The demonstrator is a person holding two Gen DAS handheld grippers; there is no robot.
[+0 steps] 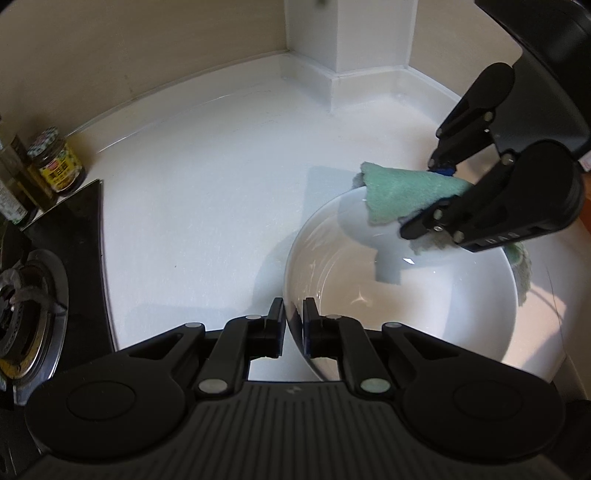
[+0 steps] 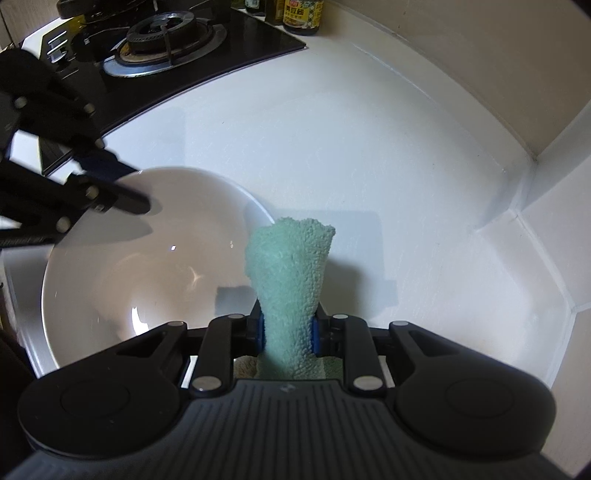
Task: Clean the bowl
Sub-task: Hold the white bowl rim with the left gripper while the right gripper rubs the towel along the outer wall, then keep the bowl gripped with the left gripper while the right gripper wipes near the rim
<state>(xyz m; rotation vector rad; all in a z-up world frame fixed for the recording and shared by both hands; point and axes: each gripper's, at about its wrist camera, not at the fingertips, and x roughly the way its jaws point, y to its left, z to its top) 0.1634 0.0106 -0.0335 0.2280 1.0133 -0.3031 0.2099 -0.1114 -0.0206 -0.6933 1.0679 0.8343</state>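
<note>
Bowl rim in left gripper, green cloth in right gripper; jar label unreadable.

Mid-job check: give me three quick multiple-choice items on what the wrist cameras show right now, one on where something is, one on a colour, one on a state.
1. Where is the stove burner relative to the bowl in the right wrist view?
A. Beyond the bowl, upper left
B. Inside the bowl
C. To the bowl's right

2. What colour is the cloth?
A. Red
B. Green
C. Black

3. What is the left gripper doing?
A. Hanging open over the counter
B. Holding the cloth
C. Clamped on the bowl's rim

Answers: 1 A, the burner sits on the black hob past the bowl. 2 B, the terry cloth in the right gripper is pale green. 3 C, the rim runs between its fingers.
</note>
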